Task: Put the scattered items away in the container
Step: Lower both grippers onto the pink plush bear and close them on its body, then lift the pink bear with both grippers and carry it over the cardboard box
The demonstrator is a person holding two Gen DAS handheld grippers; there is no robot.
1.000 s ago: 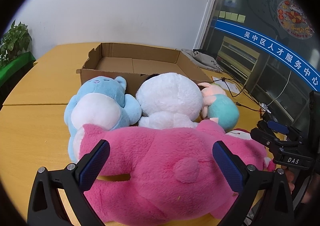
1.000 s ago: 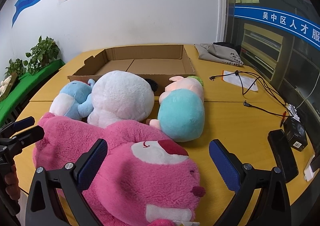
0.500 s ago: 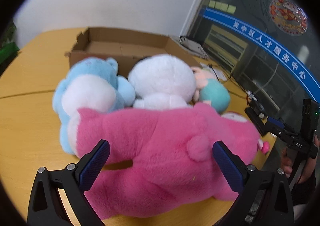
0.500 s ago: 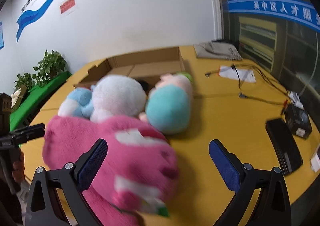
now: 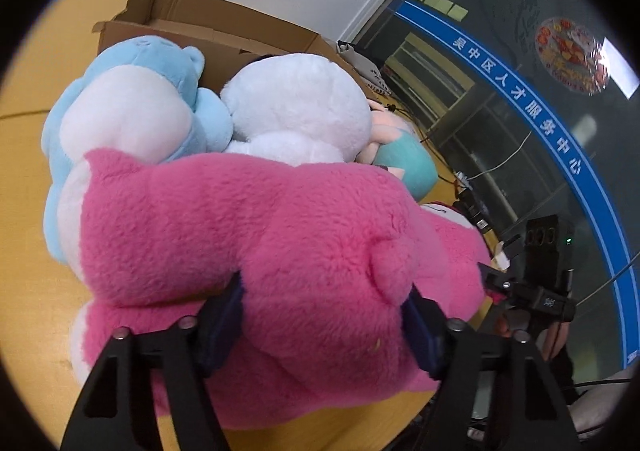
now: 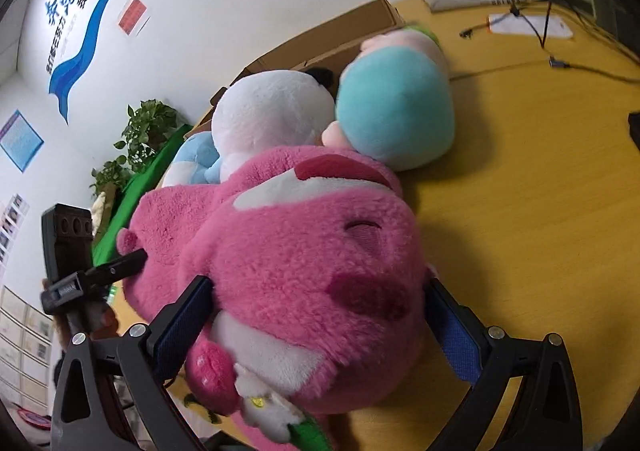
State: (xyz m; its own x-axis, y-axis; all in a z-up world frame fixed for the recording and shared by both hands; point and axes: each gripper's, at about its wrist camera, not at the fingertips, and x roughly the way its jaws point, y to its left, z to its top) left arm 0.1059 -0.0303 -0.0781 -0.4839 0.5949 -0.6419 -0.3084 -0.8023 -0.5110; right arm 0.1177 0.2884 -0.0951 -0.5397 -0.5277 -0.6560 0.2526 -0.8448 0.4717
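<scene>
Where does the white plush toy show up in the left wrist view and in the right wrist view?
Left wrist: white plush toy upper centre, behind the pink plush toy.
Right wrist: white plush toy upper left of centre.
Shared landmark: the cardboard box behind it.

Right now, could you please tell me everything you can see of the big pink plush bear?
The pink plush bear is fluffy, with a white muzzle, dark pink nose, a closed eye and a small round tail. It lies on its side across the yellow table, in front of the blue toy, white toy and teal toy. The left gripper squeezes its rump; the right gripper squeezes its head.
</scene>
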